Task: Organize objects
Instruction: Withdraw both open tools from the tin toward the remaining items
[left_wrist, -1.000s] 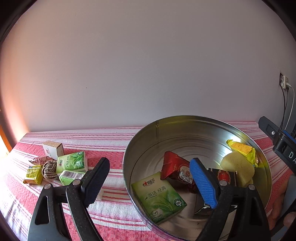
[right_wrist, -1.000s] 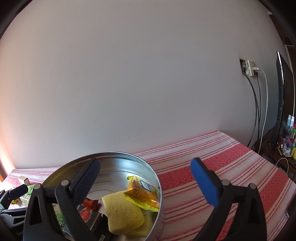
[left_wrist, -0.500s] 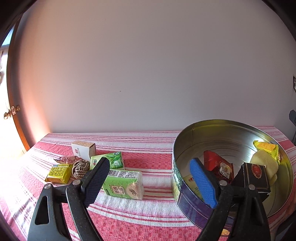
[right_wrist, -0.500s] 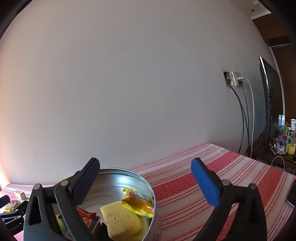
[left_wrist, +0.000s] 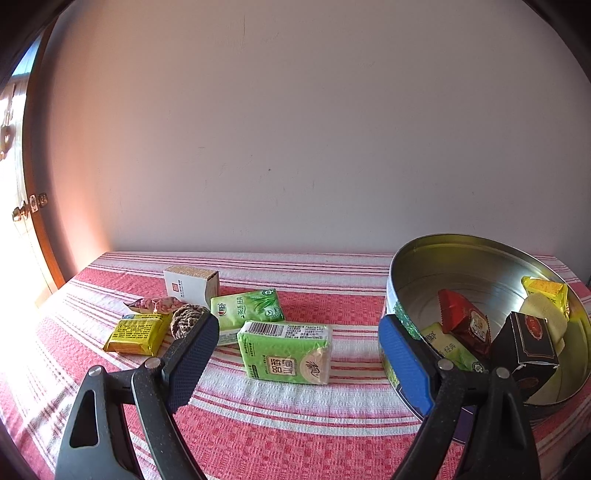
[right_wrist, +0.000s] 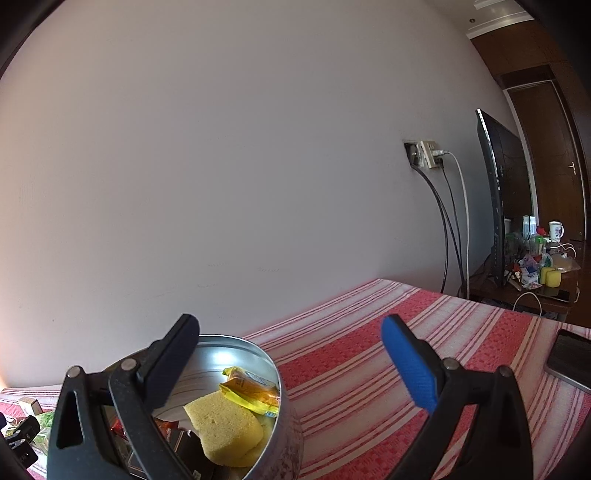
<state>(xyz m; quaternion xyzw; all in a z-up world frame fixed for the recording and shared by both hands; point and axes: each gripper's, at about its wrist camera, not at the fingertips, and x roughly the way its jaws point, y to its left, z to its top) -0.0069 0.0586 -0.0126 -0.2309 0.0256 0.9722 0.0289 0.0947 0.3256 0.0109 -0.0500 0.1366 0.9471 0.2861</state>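
A round metal tin (left_wrist: 480, 251) stands on the red striped cloth at the right in the left wrist view. It holds a red packet (left_wrist: 465, 321), a green pack, a dark box (left_wrist: 528, 343), a yellow sponge (right_wrist: 221, 424) and a yellow packet (right_wrist: 251, 391). My left gripper (left_wrist: 295, 354) is open and empty, with a green tissue pack (left_wrist: 286, 350) lying between its fingers' line. My right gripper (right_wrist: 291, 354) is open and empty, above the tin's (right_wrist: 258, 354) right rim.
Left of the tin lie another green pack (left_wrist: 247, 308), a white box (left_wrist: 190, 284), a yellow packet (left_wrist: 136, 332), a woven coil (left_wrist: 186, 321) and a pink wrapper (left_wrist: 155, 303). A phone (right_wrist: 570, 358) lies at the cloth's right edge. A wall stands behind.
The left gripper has swung left, away from over the tin, toward the loose packs. The right gripper has risen and tilted up, so the tin sits lower in its view.
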